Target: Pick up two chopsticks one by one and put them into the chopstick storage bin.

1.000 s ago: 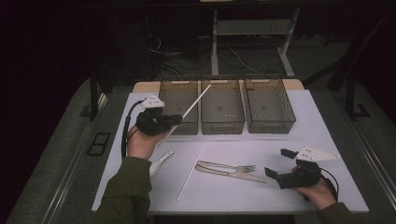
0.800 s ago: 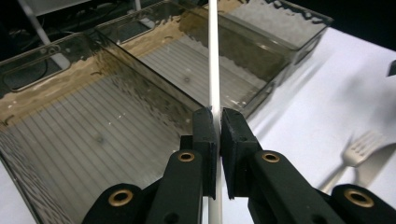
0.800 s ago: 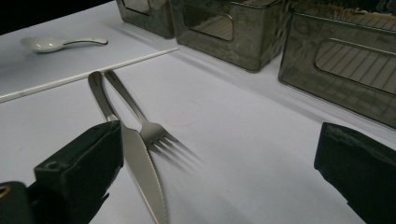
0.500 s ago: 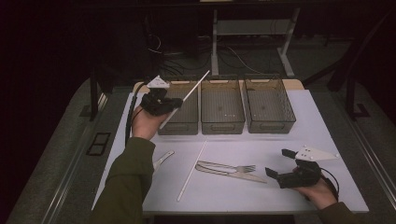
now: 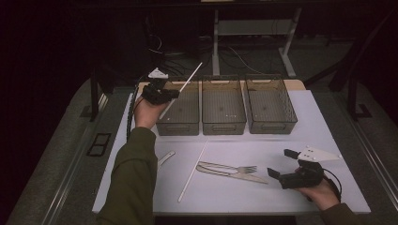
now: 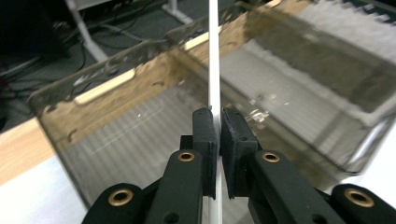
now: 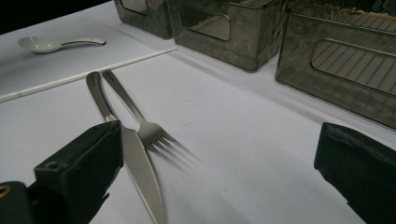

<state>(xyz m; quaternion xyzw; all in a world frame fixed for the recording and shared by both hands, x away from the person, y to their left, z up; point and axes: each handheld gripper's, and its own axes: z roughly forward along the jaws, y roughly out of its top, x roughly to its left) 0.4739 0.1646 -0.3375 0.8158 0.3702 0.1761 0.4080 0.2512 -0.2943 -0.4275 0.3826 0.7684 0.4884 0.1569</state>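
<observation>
White chopstick [image 5: 185, 84], clamped in the left gripper [image 5: 164, 93], slants up-right above the left bin [image 5: 180, 123]; right gripper [image 5: 281, 165] gapes.

The thin white stick [image 6: 214, 56] runs off the left gripper view's top edge, its lower end hidden between the jaws. The serrated steel knife [image 7: 140, 172] is cut off at the right gripper view's bottom edge.

3 mesh bins [image 5: 224, 104] stand in a row at the far side of the white table [image 5: 328, 133]. On the table lie a fork [image 5: 230, 167] and knife [image 5: 234, 174] touching, a white stick [image 5: 193, 169], and a spoon [image 5: 164, 158].
</observation>
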